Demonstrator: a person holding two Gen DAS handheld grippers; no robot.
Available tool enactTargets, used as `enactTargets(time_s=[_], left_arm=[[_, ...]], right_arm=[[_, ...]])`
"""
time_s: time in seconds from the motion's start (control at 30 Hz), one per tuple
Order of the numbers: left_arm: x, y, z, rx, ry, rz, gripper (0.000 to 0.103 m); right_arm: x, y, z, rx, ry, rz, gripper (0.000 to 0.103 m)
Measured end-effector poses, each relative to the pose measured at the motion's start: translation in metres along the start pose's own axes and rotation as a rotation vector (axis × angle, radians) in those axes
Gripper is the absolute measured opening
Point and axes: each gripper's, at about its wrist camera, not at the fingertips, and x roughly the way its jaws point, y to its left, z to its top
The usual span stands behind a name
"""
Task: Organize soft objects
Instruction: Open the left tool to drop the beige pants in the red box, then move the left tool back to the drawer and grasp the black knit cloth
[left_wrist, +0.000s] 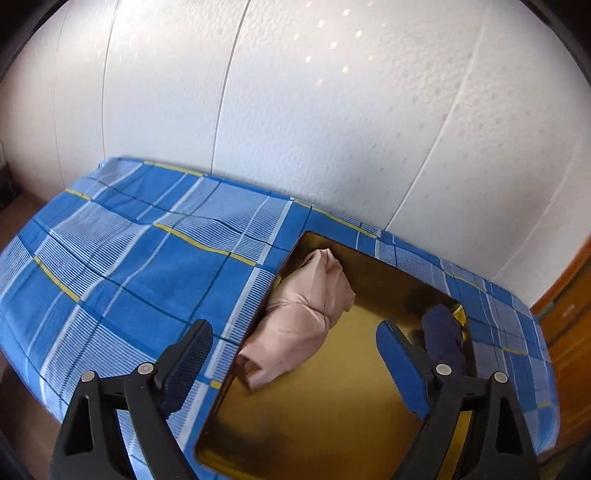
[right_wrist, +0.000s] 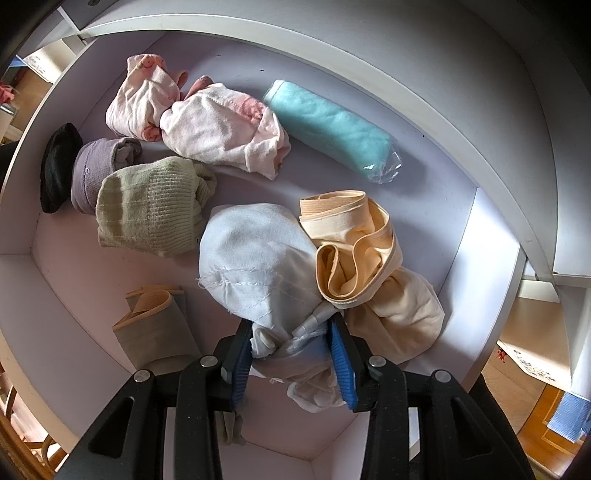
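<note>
Here, two rolled garments lie on a gold tray (left_wrist: 332, 424) set on a blue plaid cloth (left_wrist: 129, 258) — a pink bundle (left_wrist: 299, 325) and a navy one (left_wrist: 443, 332), half hidden behind a finger of the left gripper (left_wrist: 295, 354), whose jaws stand wide with nothing between them. In a white drawer (right_wrist: 461, 236), nine soft rolls show; the right gripper (right_wrist: 291, 354) clamps the pale blue bundle (right_wrist: 258, 258) — its lower end is hard to make out.

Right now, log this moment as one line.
left gripper: open, empty, above gold tray | right gripper: shut on pale blue bundle in white drawer
</note>
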Motion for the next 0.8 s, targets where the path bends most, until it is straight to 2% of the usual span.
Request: enactTargets(time_s=[0.23,0.3,0.5,0.8], left_arm=[[-0.047,0.019,-0.03,0.039,-0.043,-0.041,0.091],[-0.058,0.021,-0.041,0.061,-0.061,-0.031,0.091],[-0.084,0.021,-0.091,0.139,-0.064,-0.041,0.091],[-0.058,0.009,-0.195,0.157,0.166,-0.117,0.094]], right_arm=[[0.005,0.004,-0.001,-0.01,0.002,-0.014,0.041],[0.006,0.005,-0.001,-0.011,0.003,-0.016,0.041],[0.007,0.005,-0.001,-0.007,0.0,-0.014,0.041],[0.008,0.003,0.0,-0.002,0.001,-0.015,0.041]])
